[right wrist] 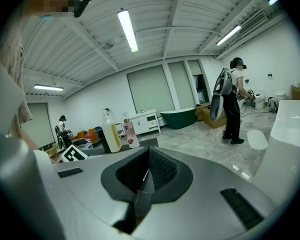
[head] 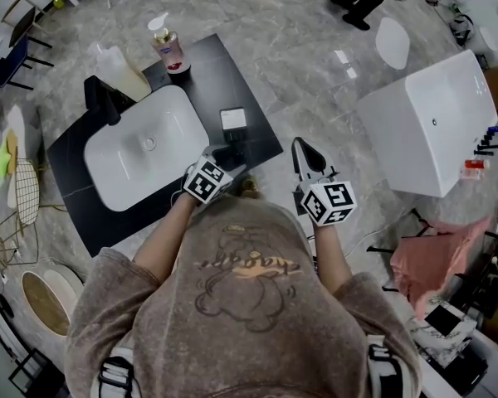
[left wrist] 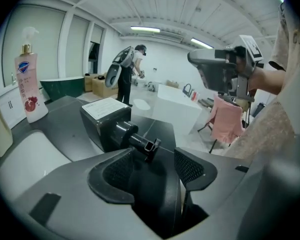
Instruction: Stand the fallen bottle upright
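The fallen bottle (head: pixel 233 124), a black square-sided one with a white label facing up, lies on its side on the dark stone countertop (head: pixel 207 65). It is just right of the white oval basin (head: pixel 124 160), with its black pump head pointing back at the person.

At the far left an upright white pump bottle with a pink label (head: pixel 168 48) and a pale yellowish plastic bottle (head: pixel 120 71) stand behind the basin. They are well apart from the work and unlikely to be disturbed.

The left gripper (left wrist: pixel 152 165) points down at the fallen bottle (left wrist: pixel 105 121), its jaws spread wide. The pump nozzle sits just ahead of the pads and nothing is pressed between them. The risk lies here: a grip on that narrow pump neck would probably be poor, so the heavier body may swing or twist out as it is tipped up. A push instead of a clean pinch could also skid the bottle across the smooth top towards the nearby front edge.

The right gripper (right wrist: pixel 147 173) hangs off the counter's right side with its jaws closed together and empty. From there it looks unable to steady the base if the bottle slips.
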Demonstrator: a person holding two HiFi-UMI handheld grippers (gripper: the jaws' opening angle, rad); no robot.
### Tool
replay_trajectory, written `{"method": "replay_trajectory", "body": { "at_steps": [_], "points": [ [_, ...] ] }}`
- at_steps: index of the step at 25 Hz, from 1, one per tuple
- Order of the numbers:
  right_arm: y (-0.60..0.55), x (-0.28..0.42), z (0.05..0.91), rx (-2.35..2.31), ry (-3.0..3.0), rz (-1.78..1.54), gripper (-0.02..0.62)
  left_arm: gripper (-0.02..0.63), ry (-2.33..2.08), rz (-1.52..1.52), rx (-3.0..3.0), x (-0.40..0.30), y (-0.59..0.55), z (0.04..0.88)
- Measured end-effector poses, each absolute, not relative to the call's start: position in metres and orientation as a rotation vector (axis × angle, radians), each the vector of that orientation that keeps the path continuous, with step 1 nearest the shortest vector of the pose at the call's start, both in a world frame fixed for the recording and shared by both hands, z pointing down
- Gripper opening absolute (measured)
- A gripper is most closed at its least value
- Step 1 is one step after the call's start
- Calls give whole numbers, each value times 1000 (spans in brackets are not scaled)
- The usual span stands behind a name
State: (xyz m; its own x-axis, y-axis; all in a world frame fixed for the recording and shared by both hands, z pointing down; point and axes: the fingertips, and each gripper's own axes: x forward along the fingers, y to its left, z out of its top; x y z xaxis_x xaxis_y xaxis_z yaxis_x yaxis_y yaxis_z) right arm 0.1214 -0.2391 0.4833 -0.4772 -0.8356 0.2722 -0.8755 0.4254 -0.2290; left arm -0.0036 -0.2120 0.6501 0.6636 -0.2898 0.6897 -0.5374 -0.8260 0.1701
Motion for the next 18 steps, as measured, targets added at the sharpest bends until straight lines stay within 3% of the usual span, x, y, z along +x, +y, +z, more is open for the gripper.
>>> {"method": "replay_trajectory", "body": {
  "at_steps": [10,18],
  "points": [
    [-236,127,485,1547,-2535,518,-2,214,-613,1066,2514,-1,-211,667],
    [-234,128,487,1548,-2528,524,-2,131,-635,1029,2480,-1,-214,665]
  ]
}}
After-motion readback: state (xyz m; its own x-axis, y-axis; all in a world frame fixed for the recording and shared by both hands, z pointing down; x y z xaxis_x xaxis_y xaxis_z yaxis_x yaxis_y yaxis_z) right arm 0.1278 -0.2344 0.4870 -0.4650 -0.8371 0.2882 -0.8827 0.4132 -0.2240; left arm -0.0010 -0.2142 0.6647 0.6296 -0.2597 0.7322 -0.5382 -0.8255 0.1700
